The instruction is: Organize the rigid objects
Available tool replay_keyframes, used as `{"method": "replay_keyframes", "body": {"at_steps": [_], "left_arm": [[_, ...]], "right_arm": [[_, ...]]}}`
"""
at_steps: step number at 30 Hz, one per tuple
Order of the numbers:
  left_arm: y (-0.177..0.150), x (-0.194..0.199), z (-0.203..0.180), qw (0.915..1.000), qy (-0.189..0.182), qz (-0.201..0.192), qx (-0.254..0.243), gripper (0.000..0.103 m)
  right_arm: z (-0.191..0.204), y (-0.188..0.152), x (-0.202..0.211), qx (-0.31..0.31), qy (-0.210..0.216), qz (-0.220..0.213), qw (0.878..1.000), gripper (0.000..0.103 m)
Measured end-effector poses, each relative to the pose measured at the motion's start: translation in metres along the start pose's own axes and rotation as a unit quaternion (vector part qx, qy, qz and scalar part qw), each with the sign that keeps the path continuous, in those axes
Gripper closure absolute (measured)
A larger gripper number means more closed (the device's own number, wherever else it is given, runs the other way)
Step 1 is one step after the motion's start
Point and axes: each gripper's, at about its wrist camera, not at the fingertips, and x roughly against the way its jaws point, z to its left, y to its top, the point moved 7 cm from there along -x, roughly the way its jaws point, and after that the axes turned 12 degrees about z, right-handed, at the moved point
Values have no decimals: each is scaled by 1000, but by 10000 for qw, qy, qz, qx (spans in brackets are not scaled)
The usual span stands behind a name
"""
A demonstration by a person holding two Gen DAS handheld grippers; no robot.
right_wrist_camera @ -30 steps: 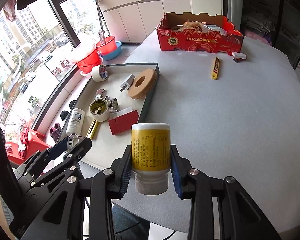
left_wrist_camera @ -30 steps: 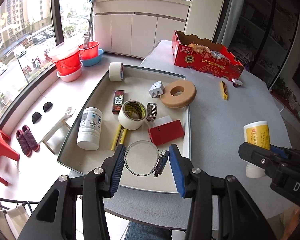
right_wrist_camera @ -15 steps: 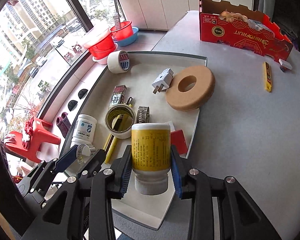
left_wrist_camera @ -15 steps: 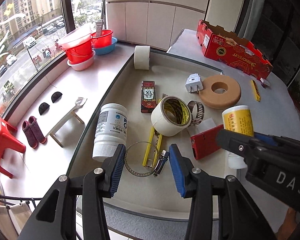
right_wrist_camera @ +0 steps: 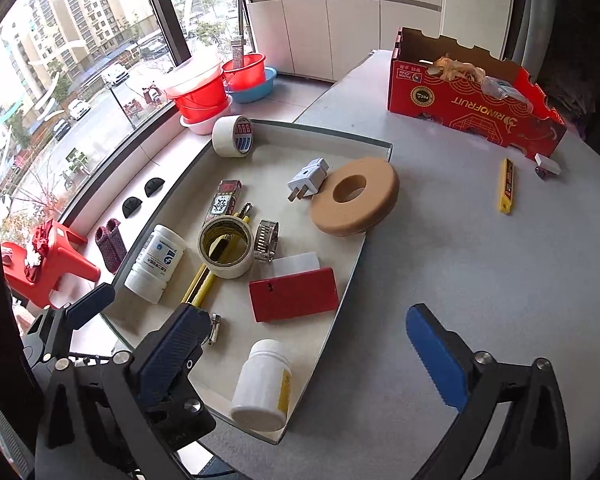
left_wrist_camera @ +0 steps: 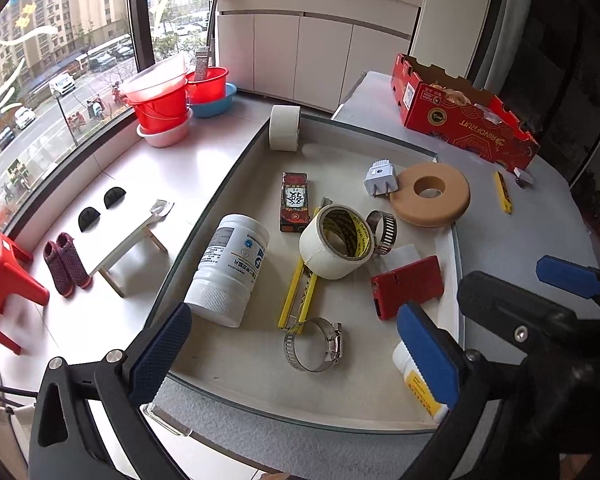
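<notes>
Grey felt covers the round table point(right_wrist_camera: 480, 272), which stands by a curved window over a street; white cabinets run at 12 o'clock, and red basins point(left_wrist_camera: 168, 108) are stacked on the tiled ledge at 10 o'clock. On the table's left part sits a shallow tray point(right_wrist_camera: 356, 264); at 1 o'clock stands a red carton point(right_wrist_camera: 472, 104) with what may be wrappers inside, the view too small to be sure; a yellow knife point(right_wrist_camera: 506, 186) lies near it on the felt.

Within the tray: a tape roll point(right_wrist_camera: 226, 246) at centre, a foam ring point(right_wrist_camera: 354, 202) at 2 o'clock propped on the rim, a plug point(right_wrist_camera: 308, 180), a red case point(right_wrist_camera: 294, 294), a white jar point(right_wrist_camera: 156, 262) at 9 o'clock, a hose clamp point(left_wrist_camera: 314, 344) at 6 o'clock; the yellow-label bottle point(right_wrist_camera: 262, 384) lies on its side in the near right corner.

Left gripper point(left_wrist_camera: 296, 350) has just been opening and stands wide, astride the clamp without touching it; right gripper point(right_wrist_camera: 304, 354) has just been opening too, spread wide above the bottle, its pads clear of it.
</notes>
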Motion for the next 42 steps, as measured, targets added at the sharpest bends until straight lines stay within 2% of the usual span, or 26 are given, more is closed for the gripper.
{"method": "replay_keyframes", "body": {"at_steps": [5, 8, 12, 15, 20, 28, 42], "left_arm": [[-4, 16, 0, 9991, -358, -229, 30, 0], [-8, 20, 1, 9998, -138, -66, 83, 0], [-11, 25, 2, 9997, 142, -44, 216, 0], [-14, 27, 4, 9991, 334, -7, 269, 1], [-18, 31, 6, 9986, 461, 11, 276, 1], [-21, 37, 6, 9979, 606, -40, 234, 1], [-25, 36, 16, 9974, 653, 9, 306, 1]], "right_arm": [[-8, -5, 18, -180, 165, -182, 9995, 0], [-9, -7, 24, -230, 212, -255, 9992, 0], [-7, -9, 32, -230, 170, -434, 9986, 0], [-4, -12, 31, -93, 104, -284, 9995, 0], [1, -17, 31, -48, 186, -208, 9996, 0], [9, -18, 36, 128, 62, -259, 9996, 0], [20, -16, 32, 307, -102, -168, 9993, 0]]}}
